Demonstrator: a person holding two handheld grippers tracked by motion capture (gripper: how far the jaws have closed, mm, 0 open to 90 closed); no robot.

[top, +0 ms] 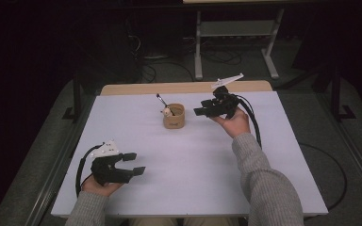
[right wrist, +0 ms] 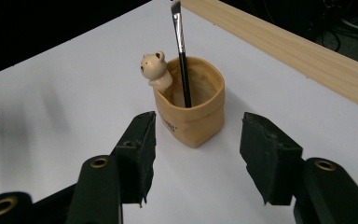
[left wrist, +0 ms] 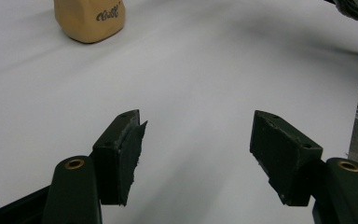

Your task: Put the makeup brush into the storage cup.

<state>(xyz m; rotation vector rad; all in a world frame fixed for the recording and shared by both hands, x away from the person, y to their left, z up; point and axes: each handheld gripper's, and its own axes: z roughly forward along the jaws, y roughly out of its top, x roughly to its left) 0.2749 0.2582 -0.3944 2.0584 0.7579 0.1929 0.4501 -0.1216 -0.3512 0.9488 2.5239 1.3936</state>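
A tan cup (top: 174,117) shaped like a paper bag stands mid-table toward the back, with a small bear figure (right wrist: 154,69) on its rim and a black-handled brush (right wrist: 182,51) leaning inside it. The same cup (right wrist: 193,109) sits just beyond my right gripper (right wrist: 196,151), whose jaws stand open and empty, a short way back from it. That right gripper (top: 201,112) is held to the cup's right. My left gripper (top: 136,164) rests near the front left of the table, open with nothing between its fingers; the cup (left wrist: 89,18) lies far ahead of it.
The white table top (top: 188,155) has a wooden strip (top: 184,87) along its far edge. Beyond it stand a grey metal frame (top: 235,42) and cables on the dark floor. A grey sleeve (top: 264,179) crosses the table's right front.
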